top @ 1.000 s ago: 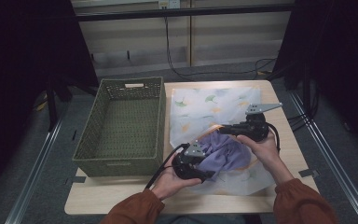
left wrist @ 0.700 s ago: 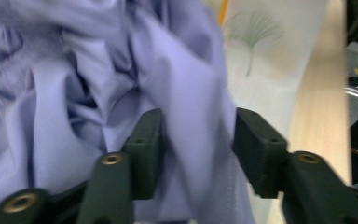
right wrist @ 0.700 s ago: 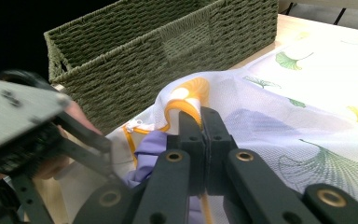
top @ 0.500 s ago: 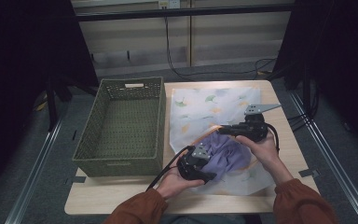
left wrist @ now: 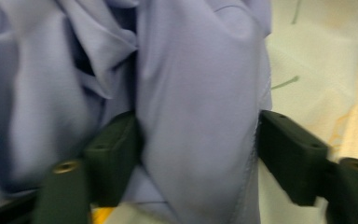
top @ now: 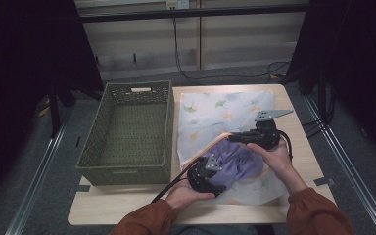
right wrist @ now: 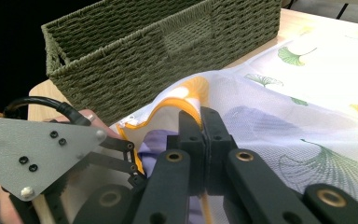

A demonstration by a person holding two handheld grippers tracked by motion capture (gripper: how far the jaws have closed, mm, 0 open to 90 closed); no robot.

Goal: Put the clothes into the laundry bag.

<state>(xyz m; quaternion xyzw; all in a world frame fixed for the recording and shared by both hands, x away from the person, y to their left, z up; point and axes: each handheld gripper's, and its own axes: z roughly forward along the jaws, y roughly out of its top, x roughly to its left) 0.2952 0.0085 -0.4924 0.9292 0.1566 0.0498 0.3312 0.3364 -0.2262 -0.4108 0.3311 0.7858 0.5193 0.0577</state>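
Right of the olive woven basket (top: 127, 129), on the surface (top: 293, 98), lies the white mesh laundry bag with ginkgo-leaf print and orange trim (top: 225, 115). The right claw (right wrist: 200, 135) is clenched on the orange-trimmed bag mouth, holding it raised. The left claw (left wrist: 198, 149), whose jaws have just been opening, straddles a fold of the soft lilac fabric garment (left wrist: 200, 93) inside that mouth. Both items should handle as light, limp and slippery; grip a bunched fold or hem, never a single layer.

A green woven basket (top: 127, 132) is set empty along the table's (top: 301, 147) left edge, and black cables (top: 186, 73) are seen on the floor beyond its far edge.
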